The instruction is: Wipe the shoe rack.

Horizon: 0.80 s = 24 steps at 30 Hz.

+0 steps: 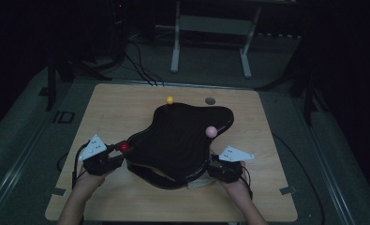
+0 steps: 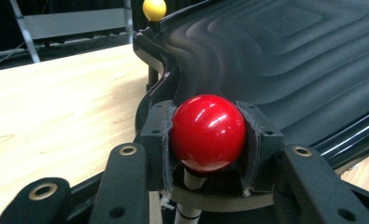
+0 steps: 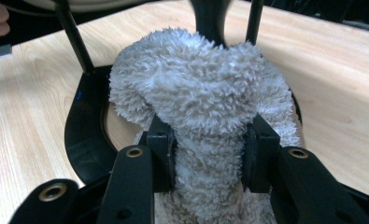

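At the near edge of the bench [image 1: 126,108], the left hand-held gripper [image 2: 209,135] pinches the red knob [image 2: 208,132] and the right hand-held gripper [image 3: 209,154] squeezes the fluffy cloth [image 3: 201,93], which may slip or snag under the black tray [image 1: 182,136].

My left claw [image 2: 209,140] is black around a glossy red ball [image 2: 208,133]; my right claw [image 3: 209,154] is black around shaggy off-white cloth [image 3: 205,102]. The tray [image 2: 285,60] is black with rippled contour lines. Its other knobs are yellow [image 1: 170,100] and, I think, pink [image 1: 211,131]. The worktop [image 1: 122,108] is pale woodgrain.
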Each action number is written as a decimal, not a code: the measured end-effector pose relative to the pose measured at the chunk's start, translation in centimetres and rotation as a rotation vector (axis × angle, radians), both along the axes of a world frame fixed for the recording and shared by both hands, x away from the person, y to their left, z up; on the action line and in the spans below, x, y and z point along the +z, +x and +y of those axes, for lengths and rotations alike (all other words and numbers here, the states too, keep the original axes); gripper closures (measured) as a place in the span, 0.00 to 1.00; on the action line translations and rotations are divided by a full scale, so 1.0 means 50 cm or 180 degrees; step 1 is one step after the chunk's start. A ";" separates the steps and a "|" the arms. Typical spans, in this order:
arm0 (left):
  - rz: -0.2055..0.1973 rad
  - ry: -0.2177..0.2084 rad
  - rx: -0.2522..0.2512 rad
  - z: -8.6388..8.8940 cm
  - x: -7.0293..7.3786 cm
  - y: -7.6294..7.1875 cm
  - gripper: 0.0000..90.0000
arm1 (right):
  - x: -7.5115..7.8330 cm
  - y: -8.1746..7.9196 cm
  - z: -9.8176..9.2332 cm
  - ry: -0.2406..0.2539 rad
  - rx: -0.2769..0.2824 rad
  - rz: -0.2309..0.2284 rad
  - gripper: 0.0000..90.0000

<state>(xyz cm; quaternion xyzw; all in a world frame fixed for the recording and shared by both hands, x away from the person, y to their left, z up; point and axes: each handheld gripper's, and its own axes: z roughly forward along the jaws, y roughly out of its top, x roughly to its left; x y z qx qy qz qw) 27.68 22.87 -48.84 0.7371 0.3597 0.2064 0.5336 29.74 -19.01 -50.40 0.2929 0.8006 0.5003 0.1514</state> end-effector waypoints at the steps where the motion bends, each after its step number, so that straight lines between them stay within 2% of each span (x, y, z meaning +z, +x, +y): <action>1: 0.0001 0.0001 0.0001 0.000 0.000 0.000 0.66 | -0.004 0.000 0.001 -0.0018 -0.0003 0.0012 0.69; 3: -0.0001 -0.0016 -0.0001 0.000 -0.001 0.000 0.66 | -0.013 -0.001 0.003 -0.0096 -0.0007 0.0015 0.69; 6: 0.0002 0.0001 -0.0010 0.001 0.000 0.000 0.66 | -0.036 0.002 0.002 -0.0180 0.0011 0.0136 0.69; 8: -0.0004 -0.0026 -0.0002 0.000 -0.002 0.000 0.66 | -0.055 0.005 0.003 -0.0302 0.0033 0.0233 0.69; 10: -0.0002 -0.0001 -0.0006 0.001 0.000 0.000 0.66 | -0.062 0.006 0.000 -0.0262 0.0026 0.0301 0.69; 15: -0.0003 -0.0003 -0.0007 0.001 -0.001 0.000 0.66 | -0.051 0.004 0.002 -0.0316 0.0022 0.0306 0.67; 17: -0.0004 -0.0013 -0.0003 0.000 -0.001 0.000 0.66 | -0.042 0.002 -0.002 -0.0279 0.0038 0.0301 0.67; 20: -0.0002 -0.0007 -0.0012 0.001 -0.001 0.000 0.66 | -0.025 -0.003 -0.003 -0.0314 0.0031 0.0208 0.66; 24: -0.0006 -0.0005 -0.0010 0.000 -0.001 0.000 0.66 | -0.003 -0.009 -0.007 -0.0251 0.0019 0.0107 0.64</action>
